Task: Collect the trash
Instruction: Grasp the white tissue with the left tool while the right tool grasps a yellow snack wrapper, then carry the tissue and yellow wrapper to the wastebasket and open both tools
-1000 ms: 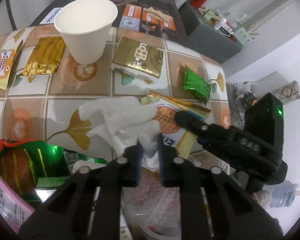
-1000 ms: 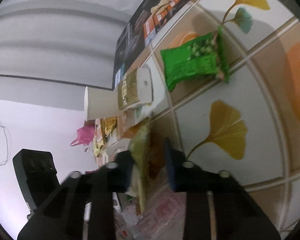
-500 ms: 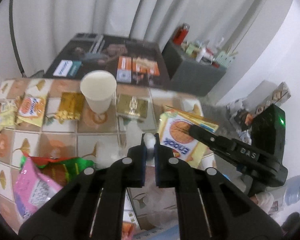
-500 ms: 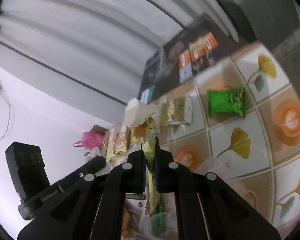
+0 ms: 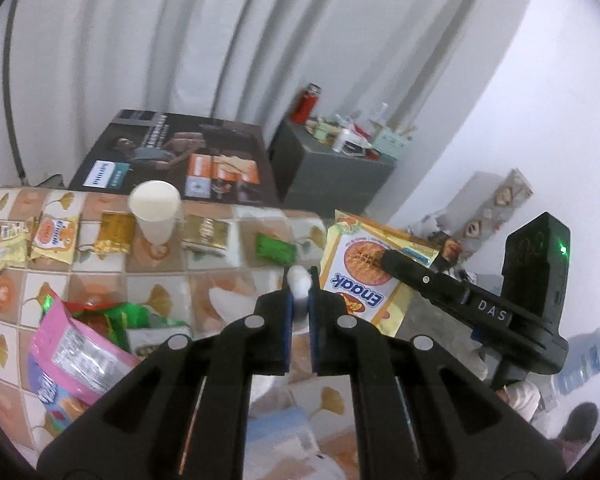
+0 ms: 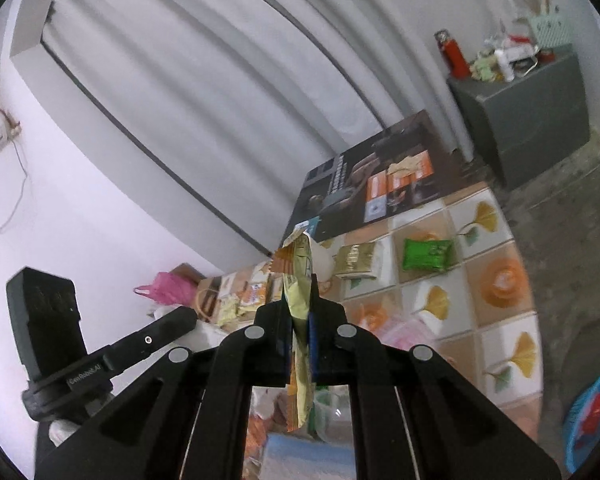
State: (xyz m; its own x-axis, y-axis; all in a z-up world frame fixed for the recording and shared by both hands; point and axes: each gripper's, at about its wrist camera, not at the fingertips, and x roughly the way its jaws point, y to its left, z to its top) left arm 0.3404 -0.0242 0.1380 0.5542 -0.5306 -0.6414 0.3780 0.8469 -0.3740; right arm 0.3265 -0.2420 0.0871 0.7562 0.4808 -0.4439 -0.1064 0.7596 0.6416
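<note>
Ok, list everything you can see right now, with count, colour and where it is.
tissue: 1, white, in left gripper
Enaak packet: 1, yellow-orange, in right gripper
paper cup: 1, white, far side of table
gold packets: 2, flanking the cup
green packet: 1, far right of table
pink bag: 1, near left
printed box: 1, dark, behind table
grey cabinet: 1, cluttered top
left gripper: shut
right gripper: shut

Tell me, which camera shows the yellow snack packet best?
The left wrist view: the yellow Enaak snack packet faces the camera, its printed front readable, clamped by the right gripper. The right wrist view shows the packet only edge-on between that gripper's fingers.
</note>
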